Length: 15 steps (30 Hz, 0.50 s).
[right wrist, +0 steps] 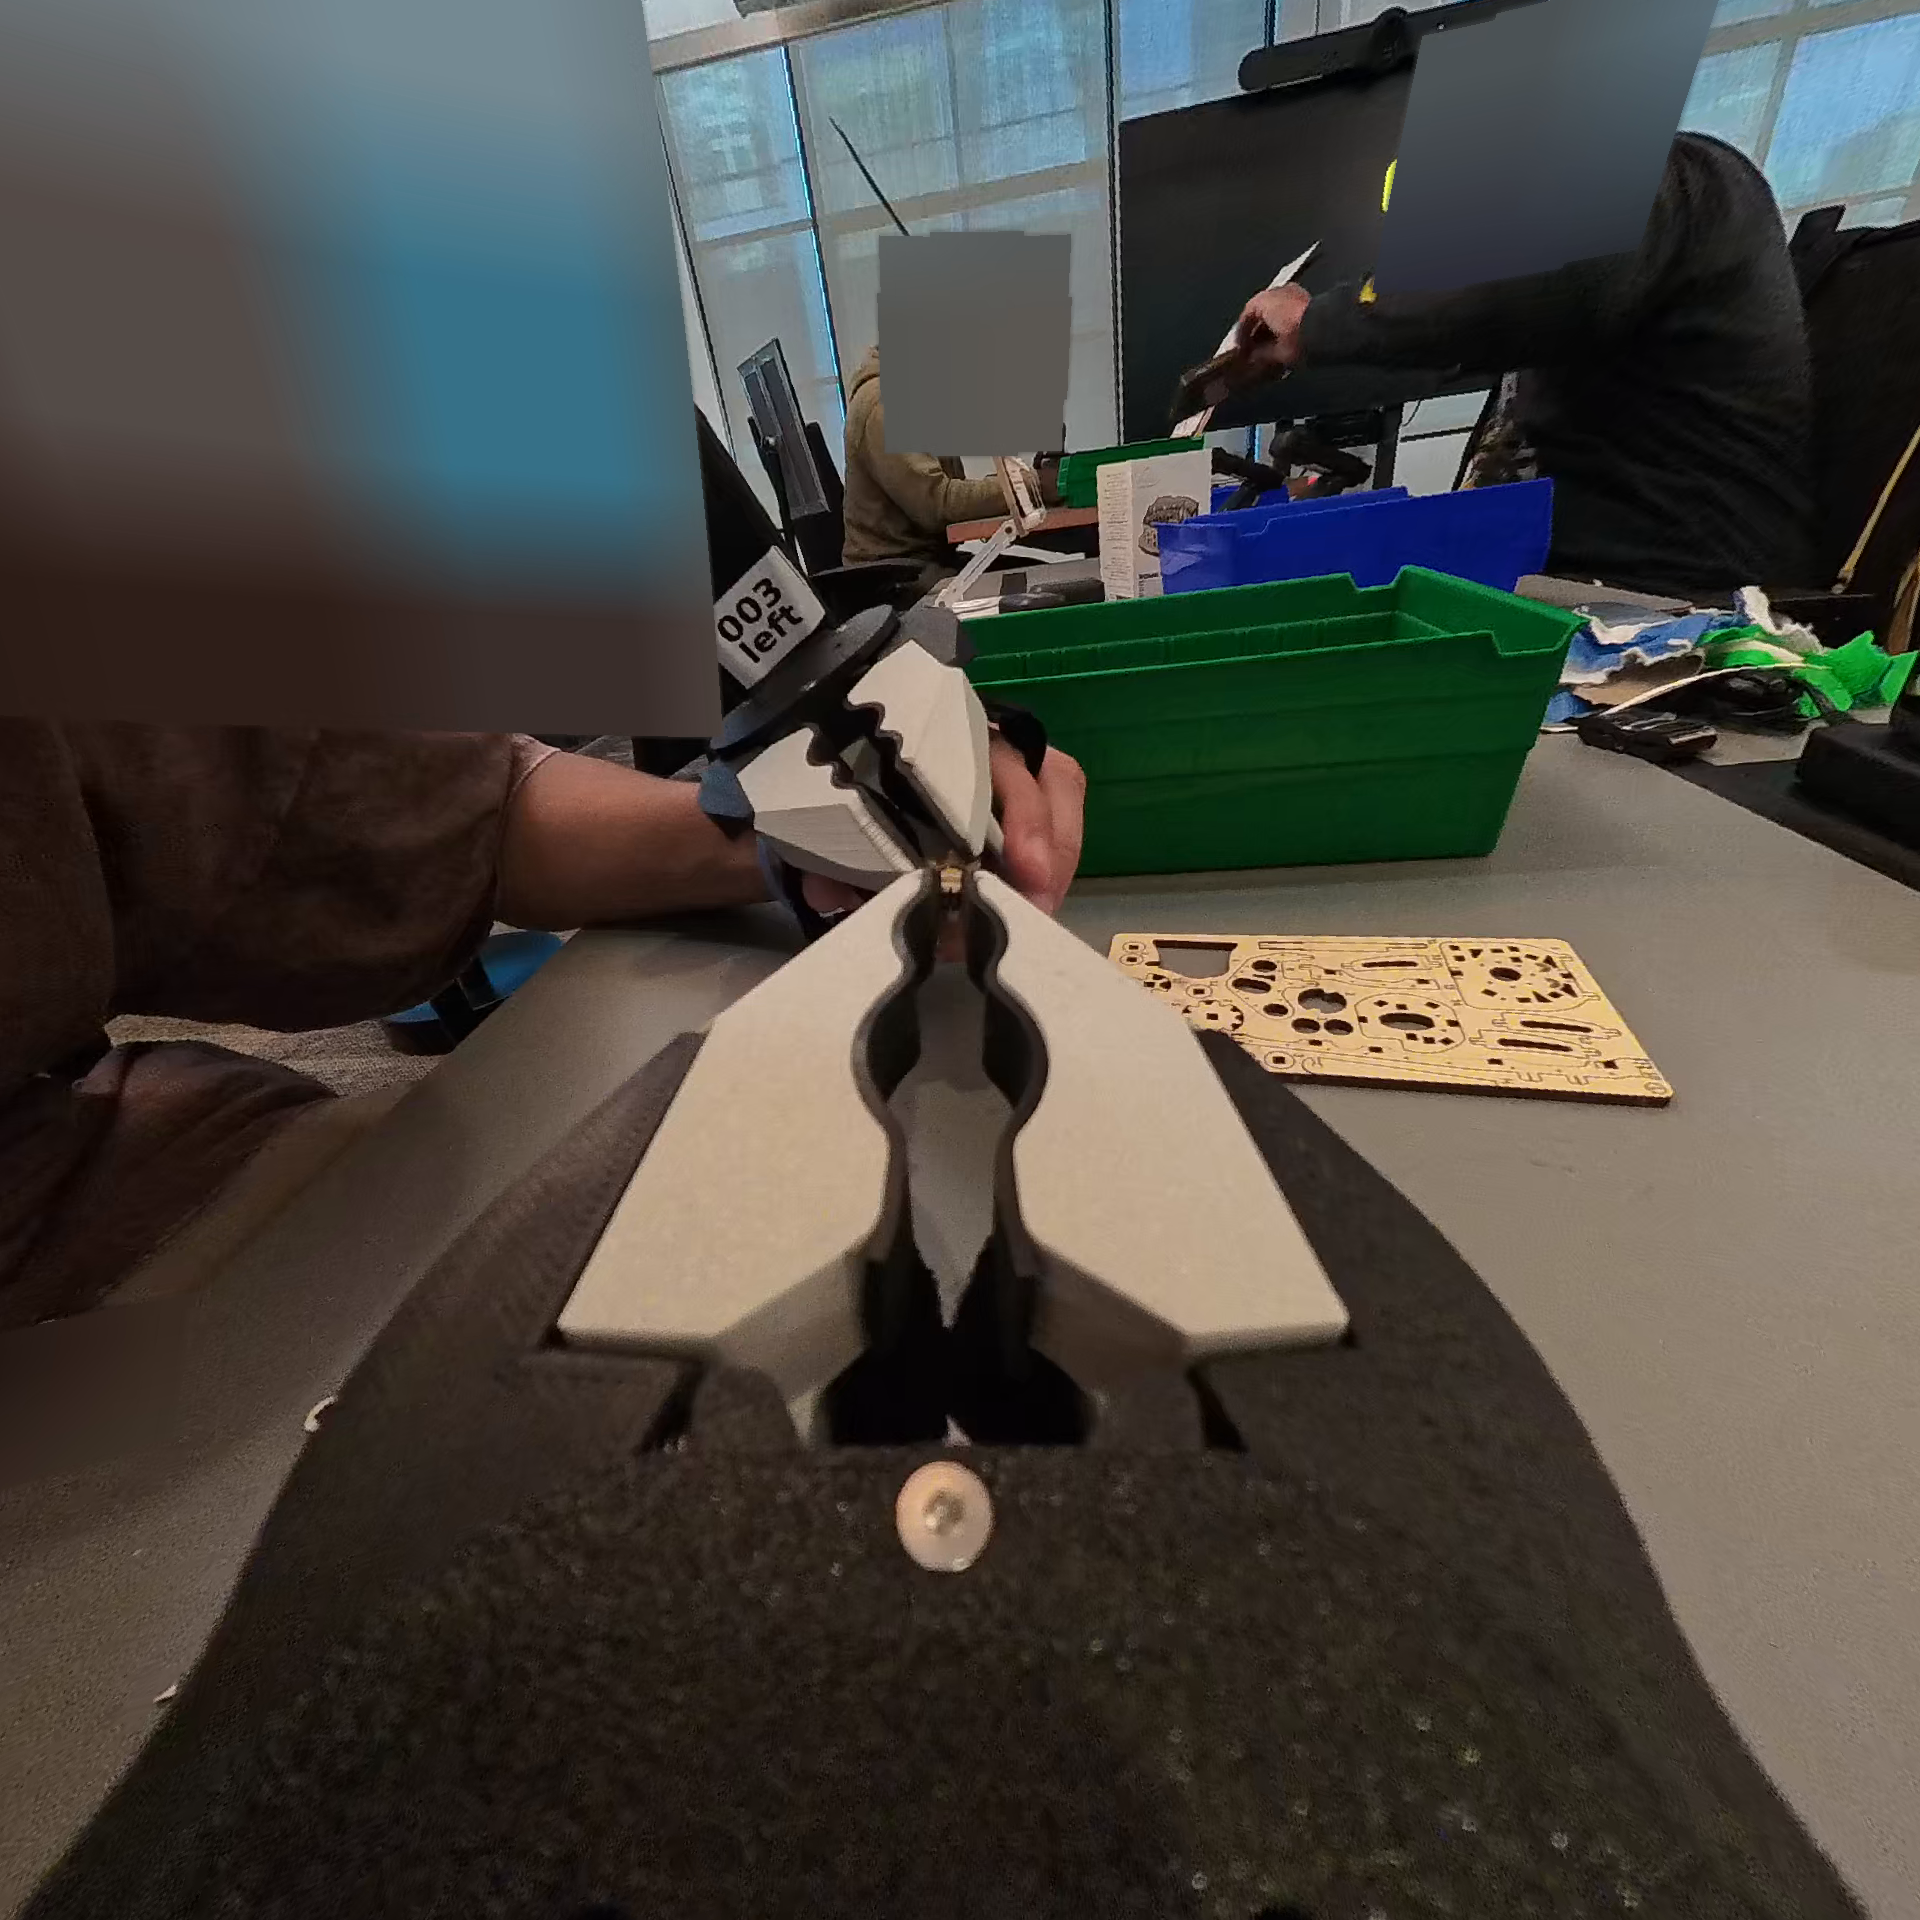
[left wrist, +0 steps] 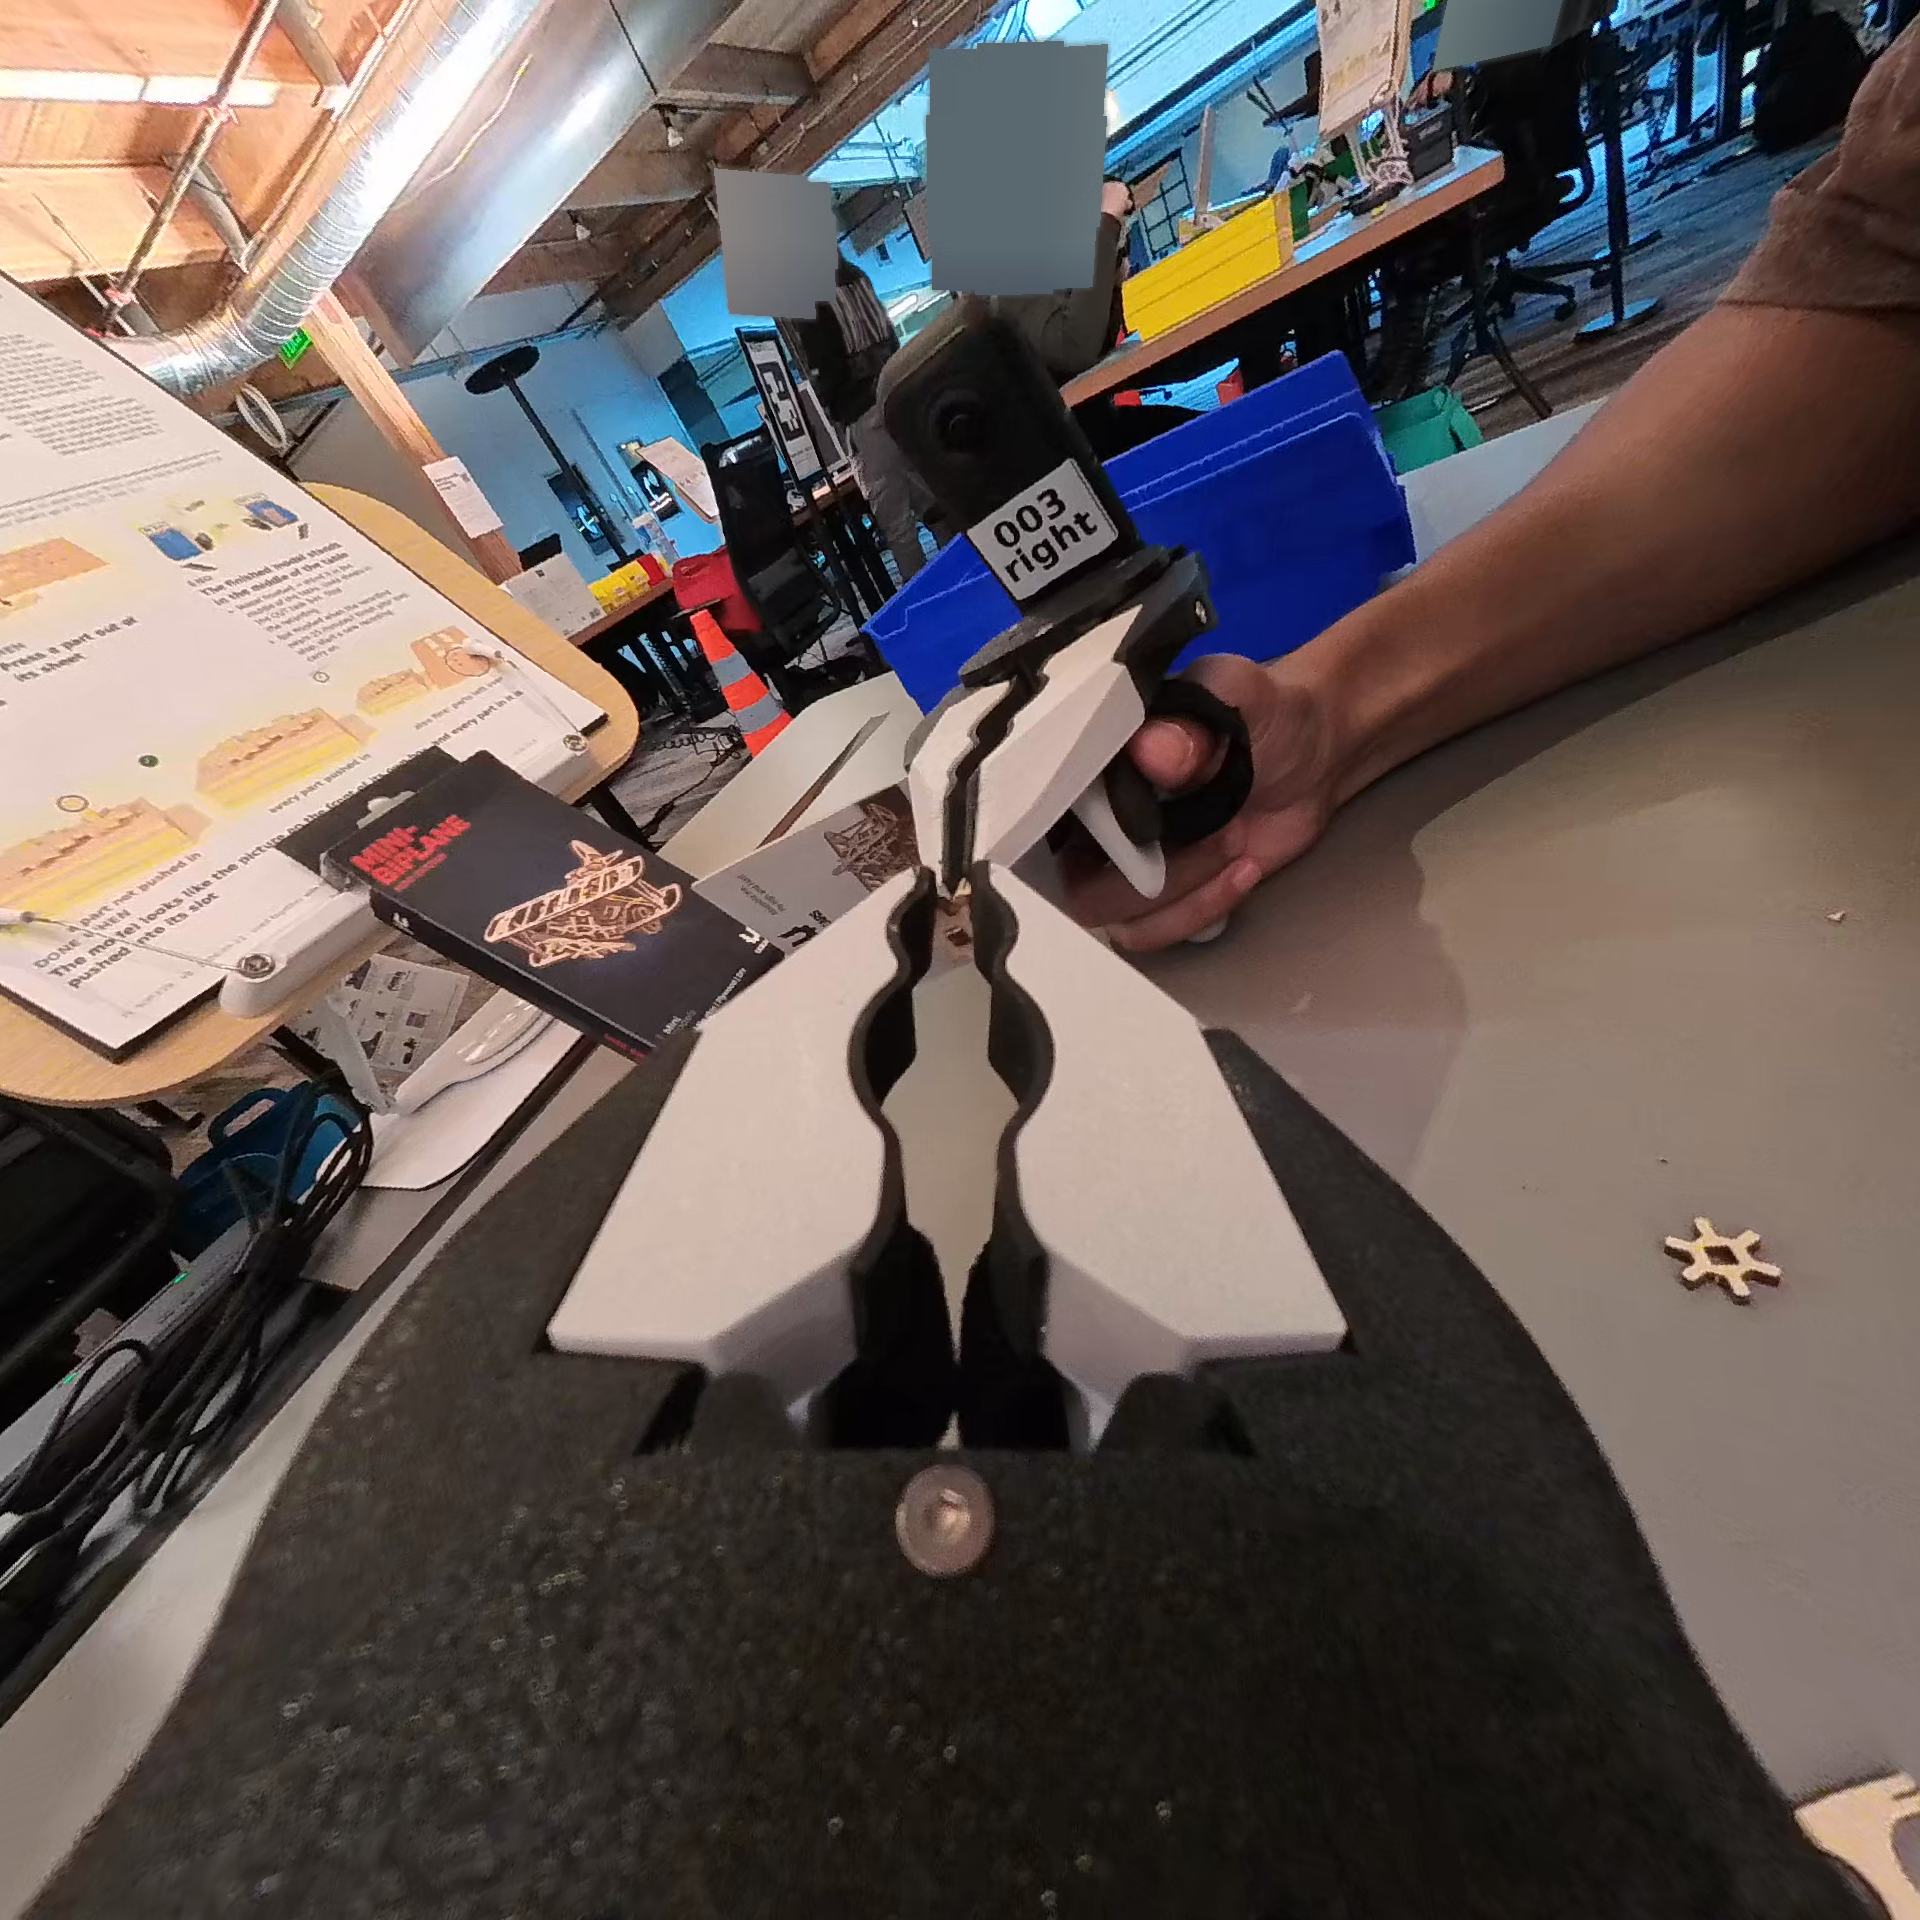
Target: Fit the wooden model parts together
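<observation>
Table: grey; open room on the right in both views, its left edge close beside the left claw in the left wrist view.
Green bin: far right, right wrist view only.
Blue bin: far behind the right claw.
Wooden sheet: flat, right of the right claw; right wrist view only.
Black box: near the left edge; left wrist view only.
Left claw: tips pressed on a small wooden part.
Right claw: tips pinching the same part, tip to tip with the left.
Loose piece: star-shaped, alone on the near right; left wrist view only.
</observation>
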{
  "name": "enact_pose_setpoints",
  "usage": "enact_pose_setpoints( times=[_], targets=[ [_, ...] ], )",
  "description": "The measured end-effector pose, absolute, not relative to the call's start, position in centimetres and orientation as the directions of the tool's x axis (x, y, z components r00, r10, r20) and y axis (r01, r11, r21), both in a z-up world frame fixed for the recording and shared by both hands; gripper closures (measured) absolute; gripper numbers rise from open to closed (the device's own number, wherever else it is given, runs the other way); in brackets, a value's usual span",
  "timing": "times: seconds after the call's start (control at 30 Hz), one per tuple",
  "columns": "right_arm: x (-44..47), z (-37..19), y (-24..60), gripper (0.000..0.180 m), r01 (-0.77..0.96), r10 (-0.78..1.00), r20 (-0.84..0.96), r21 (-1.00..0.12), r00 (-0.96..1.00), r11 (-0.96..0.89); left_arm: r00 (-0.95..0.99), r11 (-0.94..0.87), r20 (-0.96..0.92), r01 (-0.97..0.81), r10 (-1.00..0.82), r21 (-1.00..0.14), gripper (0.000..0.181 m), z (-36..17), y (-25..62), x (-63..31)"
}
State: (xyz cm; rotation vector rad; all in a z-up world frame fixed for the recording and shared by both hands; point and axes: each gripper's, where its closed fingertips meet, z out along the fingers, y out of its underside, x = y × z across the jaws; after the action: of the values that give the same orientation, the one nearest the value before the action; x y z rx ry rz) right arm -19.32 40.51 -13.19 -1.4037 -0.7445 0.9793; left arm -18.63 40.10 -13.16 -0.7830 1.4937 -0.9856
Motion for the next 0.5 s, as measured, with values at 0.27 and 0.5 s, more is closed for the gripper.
enact_pose_setpoints(
  times=[0.27, 0.5],
  targets=[
    [-19.19, -13.06, 40.54, 0.176, -0.133, 0.893, -0.149, -0.986, 0.425, -0.102, -0.147, 0.426, -0.428, 0.045, -0.892, -0.904, 0.176, -13.16, 40.2, -18.59],
    [-19.28, -13.14, 40.53, 0.176, -0.124, 0.891, -0.143, -0.987, 0.43, -0.098, -0.143, 0.417, -0.421, 0.056, -0.896, -0.907, 0.177, -12.86, 40.22, -18.69]
  ],
)
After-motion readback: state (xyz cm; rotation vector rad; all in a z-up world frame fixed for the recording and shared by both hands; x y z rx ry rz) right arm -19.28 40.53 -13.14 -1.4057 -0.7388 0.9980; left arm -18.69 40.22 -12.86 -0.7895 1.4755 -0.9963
